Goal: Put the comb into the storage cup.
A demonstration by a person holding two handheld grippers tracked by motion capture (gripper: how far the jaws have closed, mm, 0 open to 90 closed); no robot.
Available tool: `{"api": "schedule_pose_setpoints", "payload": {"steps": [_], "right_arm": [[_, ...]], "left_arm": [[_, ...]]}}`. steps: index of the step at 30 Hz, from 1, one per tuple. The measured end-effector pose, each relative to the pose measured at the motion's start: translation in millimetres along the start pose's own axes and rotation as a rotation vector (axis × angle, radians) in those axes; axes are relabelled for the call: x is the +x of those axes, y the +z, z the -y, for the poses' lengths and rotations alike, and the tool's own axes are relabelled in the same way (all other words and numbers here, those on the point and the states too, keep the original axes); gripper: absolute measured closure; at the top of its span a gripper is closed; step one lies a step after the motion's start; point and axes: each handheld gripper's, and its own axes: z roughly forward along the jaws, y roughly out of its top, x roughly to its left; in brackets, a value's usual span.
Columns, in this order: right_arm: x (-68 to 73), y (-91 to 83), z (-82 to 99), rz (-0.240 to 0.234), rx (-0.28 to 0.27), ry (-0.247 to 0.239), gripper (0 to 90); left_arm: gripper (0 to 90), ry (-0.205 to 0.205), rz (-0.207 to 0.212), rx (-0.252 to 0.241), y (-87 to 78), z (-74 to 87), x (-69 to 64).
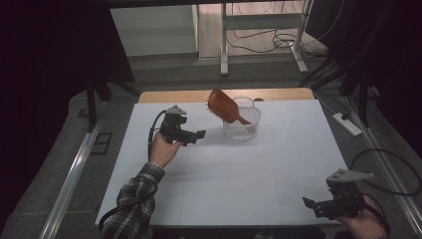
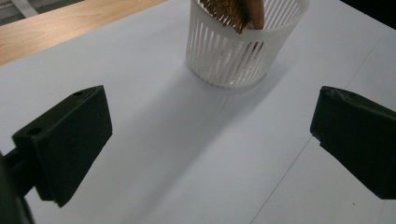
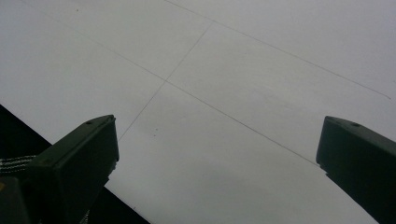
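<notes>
White table (image 1: pixel 249 169); hairbrush (image 1: pixel 225 107) handle hidden in basket (image 1: pixel 242 127).

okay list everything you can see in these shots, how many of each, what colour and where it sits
hairbrush: 1, reddish brown, leaning in the basket, head sticking out up-left
basket: 1, white slatted plastic, far middle of the table
table: 1, white top, wooden strip at far edge
power strip: 1, white, floor right of the table
left gripper: 1, black, open, near side of the basket, apart from it
right gripper: 1, black, open, near right corner of the table
</notes>
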Motion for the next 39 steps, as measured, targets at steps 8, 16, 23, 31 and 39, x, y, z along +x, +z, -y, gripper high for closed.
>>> {"api": "schedule_pose_setpoints", "payload": {"steps": [8, 16, 23, 31, 39], "right_arm": [[-0.2, -1.3, 0.6, 0.001, -0.015, 0.002, 0.0], [-1.3, -2.6, 1.1, 0.001, -0.028, 0.012, 0.0], [-0.6, -3.0, 1.2, 0.003, -0.032, 0.007, 0.0], [-0.5, -2.9, 1.3, 0.001, -0.032, 0.003, 0.0], [-0.3, -3.0, 1.3, 0.002, -0.032, 0.001, 0.0]], "left_arm": [[0.0, 0.006, -0.004, 0.005, -5.0, 5.1, -4.0], [0.0, -0.003, 0.001, 0.004, -10.4, 11.3, -7.1], [0.0, -0.008, 0.007, 0.013, -15.5, 17.4, -10.3], [0.0, -0.007, 0.004, 0.002, -21.7, 22.1, -13.1], [0.0, -0.005, 0.004, 0.0, -28.1, 28.1, -15.7]]}}
